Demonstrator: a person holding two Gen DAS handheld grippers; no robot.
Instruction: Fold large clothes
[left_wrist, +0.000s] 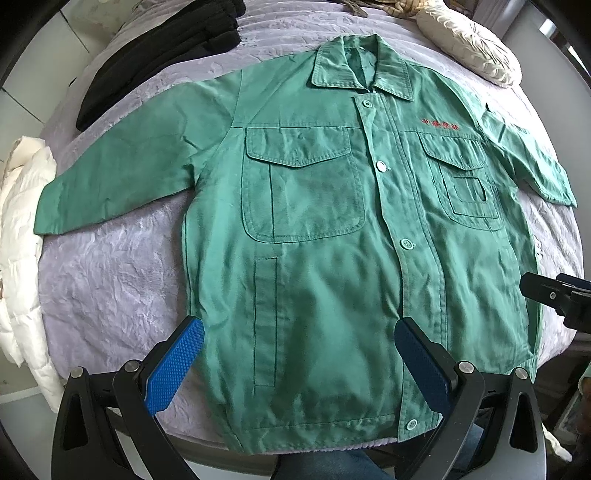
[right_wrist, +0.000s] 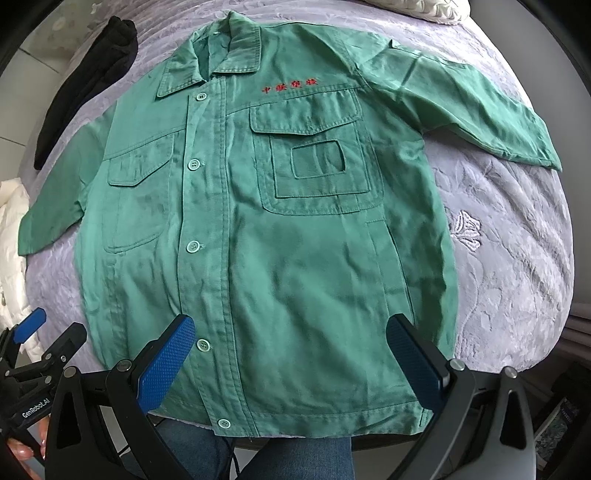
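A green button-up work jacket (left_wrist: 314, 229) (right_wrist: 280, 236) lies flat and face up on a lilac bedspread, collar far, hem near, both sleeves spread out to the sides. Red embroidery sits above its chest pocket. My left gripper (left_wrist: 299, 332) hovers open above the jacket's lower left front with nothing between its blue pads (left_wrist: 177, 365). My right gripper (right_wrist: 291, 328) hangs open over the lower right front near the hem, also empty. In the right wrist view the left gripper (right_wrist: 44, 339) shows at the left edge.
The lilac bedspread (left_wrist: 110, 273) (right_wrist: 498, 236) covers the bed. A black garment (left_wrist: 155, 55) (right_wrist: 88, 88) lies at the far left. A white puffy coat (left_wrist: 22, 243) hangs over the left edge. A cream pillow (left_wrist: 469, 44) sits far right. The person's jeans (right_wrist: 295, 458) show below the hem.
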